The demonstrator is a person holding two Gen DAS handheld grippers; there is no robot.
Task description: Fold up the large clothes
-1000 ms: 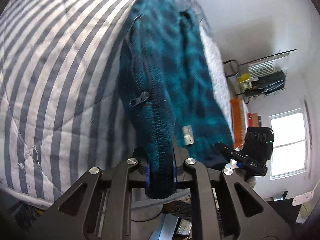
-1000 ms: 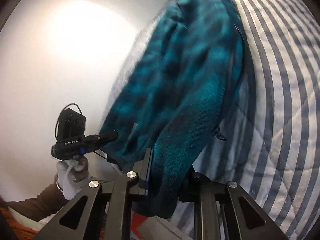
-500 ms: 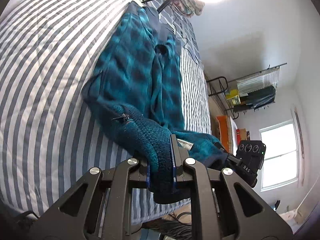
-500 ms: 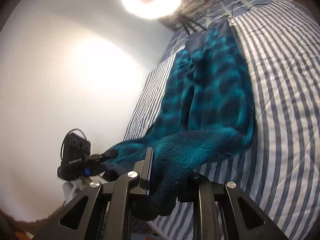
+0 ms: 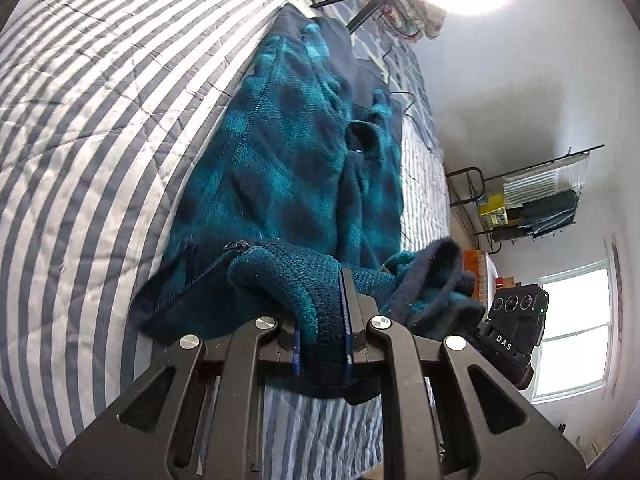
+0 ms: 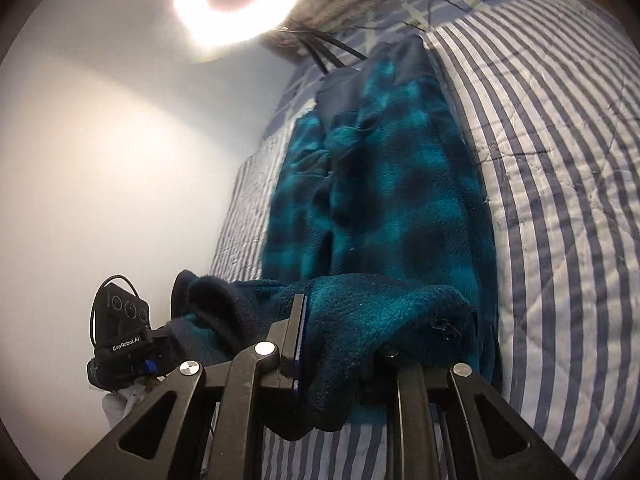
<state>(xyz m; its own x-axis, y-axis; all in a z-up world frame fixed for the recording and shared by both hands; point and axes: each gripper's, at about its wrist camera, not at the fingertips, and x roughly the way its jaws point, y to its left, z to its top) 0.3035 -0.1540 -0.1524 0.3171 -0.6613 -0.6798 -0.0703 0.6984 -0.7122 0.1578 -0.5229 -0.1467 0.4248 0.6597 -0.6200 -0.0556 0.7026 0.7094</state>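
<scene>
A teal and dark blue plaid fleece jacket [image 5: 296,168] [image 6: 384,208] lies lengthwise on a striped bed. Its near hem is lifted off the bed and bunched between both grippers. My left gripper [image 5: 322,320] is shut on one corner of that hem. My right gripper [image 6: 340,332] is shut on the other corner, and fleece drapes over its right finger and hides it. In the left wrist view the right gripper [image 5: 508,344] shows at the right edge with cloth in it. The left gripper [image 6: 124,344] appears at the lower left of the right wrist view.
The bed carries a grey and white striped quilt [image 5: 92,128] [image 6: 560,184]. A ring light [image 6: 240,0] glares near the head of the bed. A metal rack with items [image 5: 532,200] and a window [image 5: 572,332] stand beyond the bed's far side. A white wall [image 6: 100,160] borders the other side.
Both grippers have carried the jacket's hem up and forward over the bed. The jacket, which hung off the bed's edge, now lies flat on the quilt with its hem folding over toward the collar.
</scene>
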